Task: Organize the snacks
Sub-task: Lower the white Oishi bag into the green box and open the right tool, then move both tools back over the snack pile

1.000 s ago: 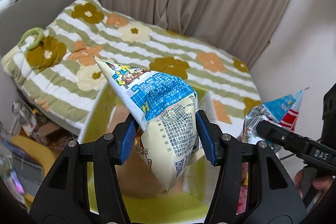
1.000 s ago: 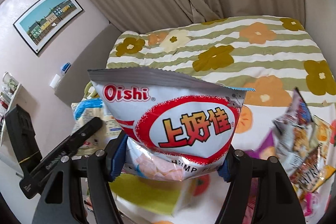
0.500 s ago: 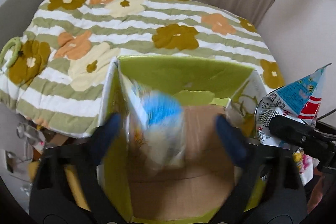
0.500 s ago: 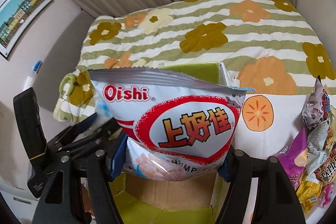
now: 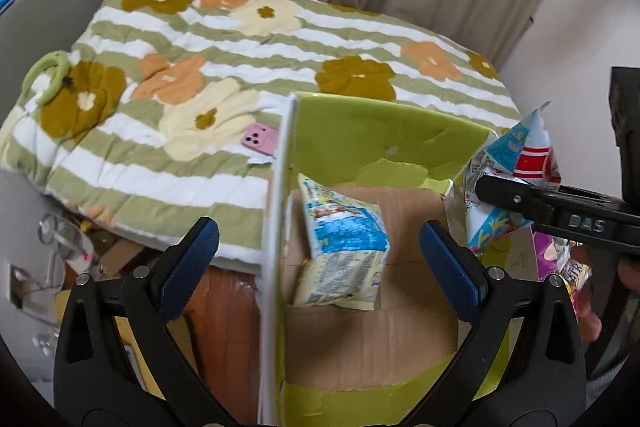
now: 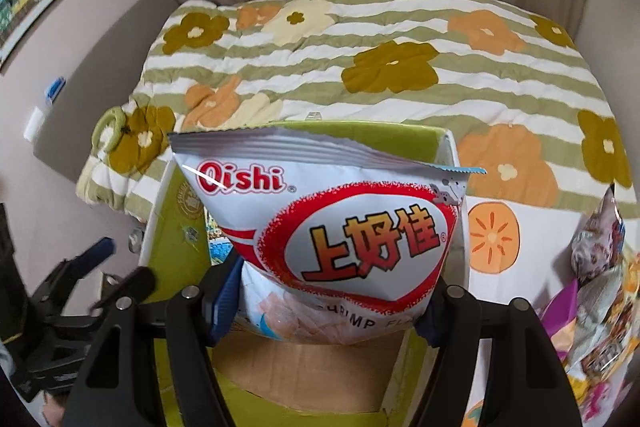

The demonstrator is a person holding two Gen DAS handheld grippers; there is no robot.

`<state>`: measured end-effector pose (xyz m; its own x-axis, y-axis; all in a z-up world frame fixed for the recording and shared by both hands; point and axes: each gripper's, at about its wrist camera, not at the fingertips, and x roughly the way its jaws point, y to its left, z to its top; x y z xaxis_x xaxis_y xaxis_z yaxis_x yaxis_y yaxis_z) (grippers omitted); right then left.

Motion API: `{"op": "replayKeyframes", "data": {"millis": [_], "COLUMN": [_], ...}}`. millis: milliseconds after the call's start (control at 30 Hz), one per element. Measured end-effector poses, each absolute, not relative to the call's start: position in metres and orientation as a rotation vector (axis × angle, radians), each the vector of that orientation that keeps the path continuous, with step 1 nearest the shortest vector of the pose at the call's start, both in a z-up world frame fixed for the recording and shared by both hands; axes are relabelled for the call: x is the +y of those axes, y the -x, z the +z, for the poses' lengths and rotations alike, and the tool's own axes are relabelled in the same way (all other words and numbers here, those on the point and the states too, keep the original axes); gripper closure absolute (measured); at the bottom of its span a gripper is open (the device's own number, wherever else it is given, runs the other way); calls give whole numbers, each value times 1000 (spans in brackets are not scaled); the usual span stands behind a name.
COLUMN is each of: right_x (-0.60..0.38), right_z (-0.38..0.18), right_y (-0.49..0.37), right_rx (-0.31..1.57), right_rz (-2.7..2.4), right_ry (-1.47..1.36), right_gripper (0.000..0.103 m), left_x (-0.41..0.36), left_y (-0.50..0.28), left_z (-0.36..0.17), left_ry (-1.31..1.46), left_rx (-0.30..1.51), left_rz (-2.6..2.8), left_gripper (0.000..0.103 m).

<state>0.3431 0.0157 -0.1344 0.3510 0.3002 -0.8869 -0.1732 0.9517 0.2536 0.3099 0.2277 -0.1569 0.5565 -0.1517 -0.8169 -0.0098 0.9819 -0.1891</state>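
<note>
One snack pkt (image 5: 344, 247) is lying in the green box (image 5: 372, 143) under wide-apart left tongs (image 5: 320, 255), while the Oishi bag (image 6: 336, 227), being clamped by right tongs (image 6: 326, 301) above it, is prob. risking snagging the rim.

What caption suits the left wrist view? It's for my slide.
Open left gripper above a blue-and-yellow snack bag lying in the green cardboard box.

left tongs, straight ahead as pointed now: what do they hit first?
Probably the blue-and-yellow snack bag lying on the box floor, directly between the open left tongs. Depth is unclear; the box's left wall sits close to that line.
</note>
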Motion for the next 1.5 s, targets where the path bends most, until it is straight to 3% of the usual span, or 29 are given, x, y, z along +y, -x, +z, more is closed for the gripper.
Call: {"op": "replayKeyframes", "data": {"millis": [233,267,333,367,700,1167,1500], "right_x": [19,19,18,19,15,-6,-47], "right_z": [-155,-157,-162,-163,-156,-74,-32], "right_y": [-359,-360,-360,-359,-332,-272,-207], "right_rx": [1255,1272,1287,1285,1231,993,809], "right_rz": [312,324,348,345,336,307,269], "right_ry": [-103,-120,-146,-147,-170,-144,-105], "right_gripper": [33,29,4,1,1,0,0], "left_x": [237,238,239,240,239,219,162], "left_y": [-301,-299,-297,-296,-281,-243,-198], "left_z": [-151,-152,-152,-153,-147,-93,-56], "left_ry": [187,194,207,211,210,147,108], "left_rx": [953,954,955,956,943,853,744], "left_rz": [-35,-31,-27,-24,-16,-5,-37], "left_gripper": [3,3,3,3,3,3,3]}}
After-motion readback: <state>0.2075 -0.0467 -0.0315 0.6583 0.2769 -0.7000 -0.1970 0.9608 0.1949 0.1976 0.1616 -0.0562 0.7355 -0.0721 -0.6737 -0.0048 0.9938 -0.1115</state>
